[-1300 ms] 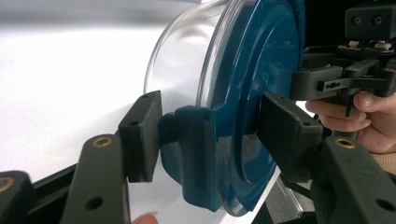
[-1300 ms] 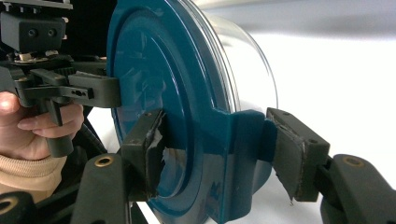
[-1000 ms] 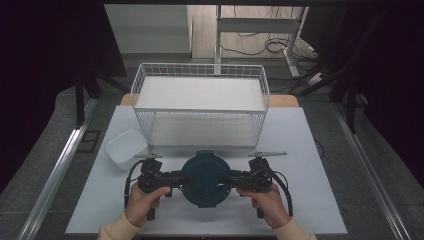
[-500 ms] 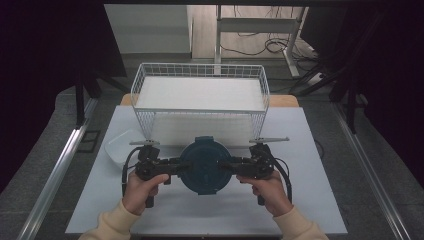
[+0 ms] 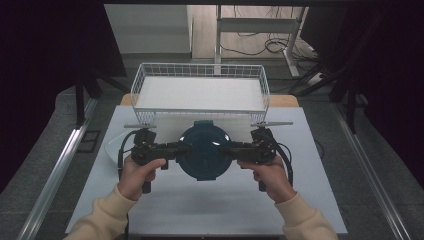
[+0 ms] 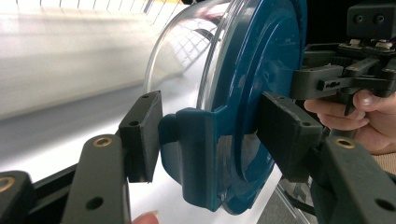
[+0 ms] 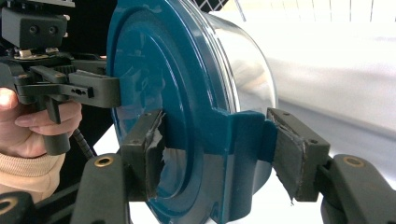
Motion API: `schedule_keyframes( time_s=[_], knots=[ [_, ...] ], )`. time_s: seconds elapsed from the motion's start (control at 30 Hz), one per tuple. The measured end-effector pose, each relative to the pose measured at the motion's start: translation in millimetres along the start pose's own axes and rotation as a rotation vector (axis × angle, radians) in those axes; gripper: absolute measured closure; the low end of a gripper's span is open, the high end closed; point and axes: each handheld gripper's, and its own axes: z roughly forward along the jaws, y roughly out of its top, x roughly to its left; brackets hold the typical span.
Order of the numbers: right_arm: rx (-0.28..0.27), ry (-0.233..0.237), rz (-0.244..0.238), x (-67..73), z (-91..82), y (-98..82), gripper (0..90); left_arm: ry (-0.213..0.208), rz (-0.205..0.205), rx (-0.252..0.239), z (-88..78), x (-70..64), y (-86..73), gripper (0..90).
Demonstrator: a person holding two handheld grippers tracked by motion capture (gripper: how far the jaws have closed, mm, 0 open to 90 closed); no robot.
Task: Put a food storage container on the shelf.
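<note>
The left gripper (image 5: 176,149) is clamped on the left latch tab of the lidded container (image 5: 204,150); in the left gripper view its two pads bear on either face of that teal tab (image 6: 198,154), one from above the lid and one from beneath the rim. The right gripper (image 5: 231,149) grips the opposite tab (image 7: 243,154) in the same way, its worn pads pressed against both faces. The container therefore hangs directly between the two grippers, carried clear of the table (image 5: 210,210), with neither hand nearer than the other. The line joining the two tabs runs parallel to the table's near edge, and the lid faces upward. The relation governing the coming move is that the wire basket (image 5: 200,75) stands straight beyond the load, at the far edge of the table; the container's far side sits just in front of the basket's near wall and appears to stand near the level of its rim. In my judgement it must clear that rim before being carried further. The container is round, with a dark teal lid (image 6: 261,70) and a clear bowl (image 7: 247,65) beneath. A white dish (image 5: 114,145) lies towards the table's left edge, partly hidden behind the left gripper.
</note>
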Motion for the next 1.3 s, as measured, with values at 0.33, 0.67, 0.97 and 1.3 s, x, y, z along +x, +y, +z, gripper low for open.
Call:
schedule_keyframes(
  time_s=[0.33, 0.67, 0.97, 1.3],
  knots=[
    [-0.022, -0.008, -0.012, 5.2, -6.5, 23.6, 39.2, -0.005, 0.019, -0.01, -5.2, -4.5, 27.3, 41.4],
    [-0.036, -0.021, -0.025, 7.5, -11.2, 51.0, 39.3, -0.015, 0.036, -0.023, -7.6, -4.3, 54.8, 41.4],
    [-0.046, -0.023, -0.045, 12.7, -16.4, 81.6, 39.3, -0.015, 0.056, -0.042, -14.6, -8.5, 83.7, 41.4],
    [-0.054, -0.024, -0.066, 14.6, -18.1, 111.4, 39.3, -0.012, 0.078, -0.055, -20.4, -8.5, 111.8, 41.5]
  ],
)
